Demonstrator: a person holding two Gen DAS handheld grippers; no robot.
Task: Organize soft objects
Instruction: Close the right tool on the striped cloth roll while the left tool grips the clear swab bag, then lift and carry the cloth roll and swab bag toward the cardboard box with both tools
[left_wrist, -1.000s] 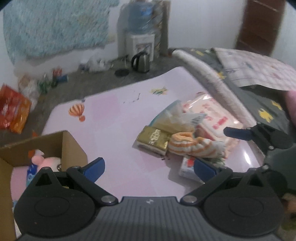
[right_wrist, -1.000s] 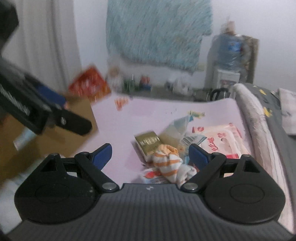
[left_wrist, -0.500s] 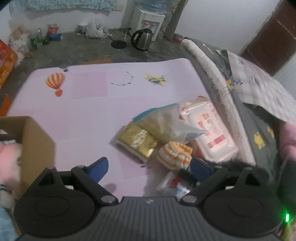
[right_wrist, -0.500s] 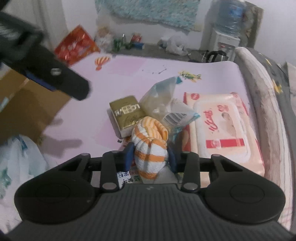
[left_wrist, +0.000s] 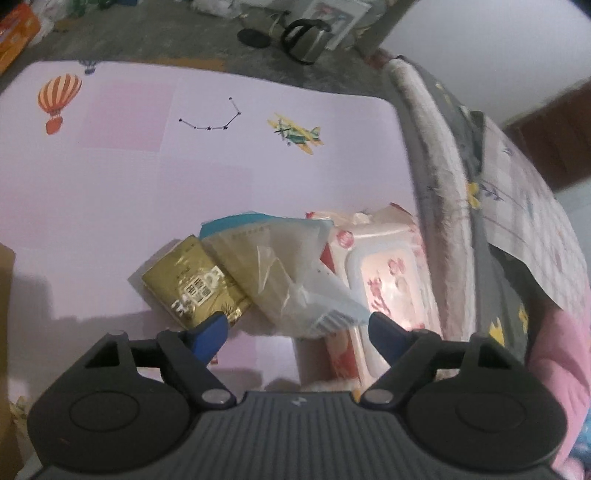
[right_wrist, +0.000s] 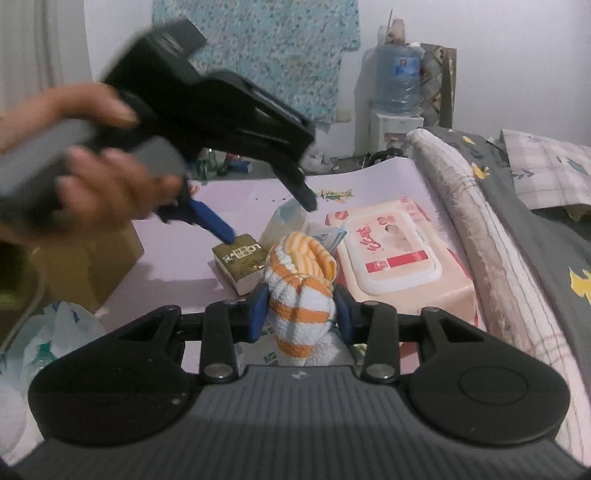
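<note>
A kettle (left_wrist: 304, 35) stands beside a water dispenser (right_wrist: 397, 107).

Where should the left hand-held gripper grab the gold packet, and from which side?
Probably across its short width, coming down from above. The gold packet lies flat on the pink mat, a small block with its left side bare; its right edge sits tucked under the clear plastic bag. The open left hand-held gripper hovers just above it.
</note>
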